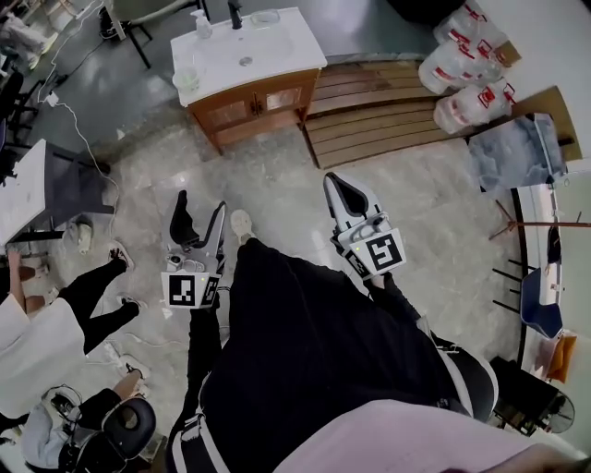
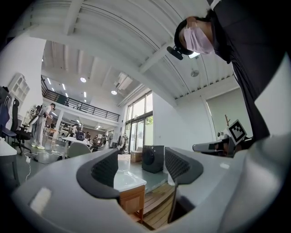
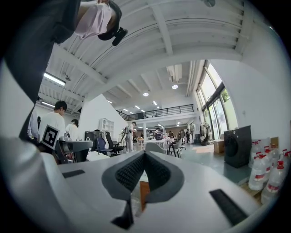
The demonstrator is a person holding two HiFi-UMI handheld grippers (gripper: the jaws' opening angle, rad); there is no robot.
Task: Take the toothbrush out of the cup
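In the head view a white-topped wooden washstand stands ahead of me on the floor. A pale, see-through cup sits at the left edge of its top; I cannot make out a toothbrush in it from here. My left gripper is held well short of the stand, open, with nothing between its fingers. In the left gripper view the washstand shows far off through the gap of the left gripper. My right gripper is also short of the stand, shut and empty; in its own view the right gripper has its pads together.
A soap bottle and a tap stand at the back of the basin. A wooden slat platform lies right of the stand, with water jugs beyond. People sit and stand at the left. A washing machine stands by the wall.
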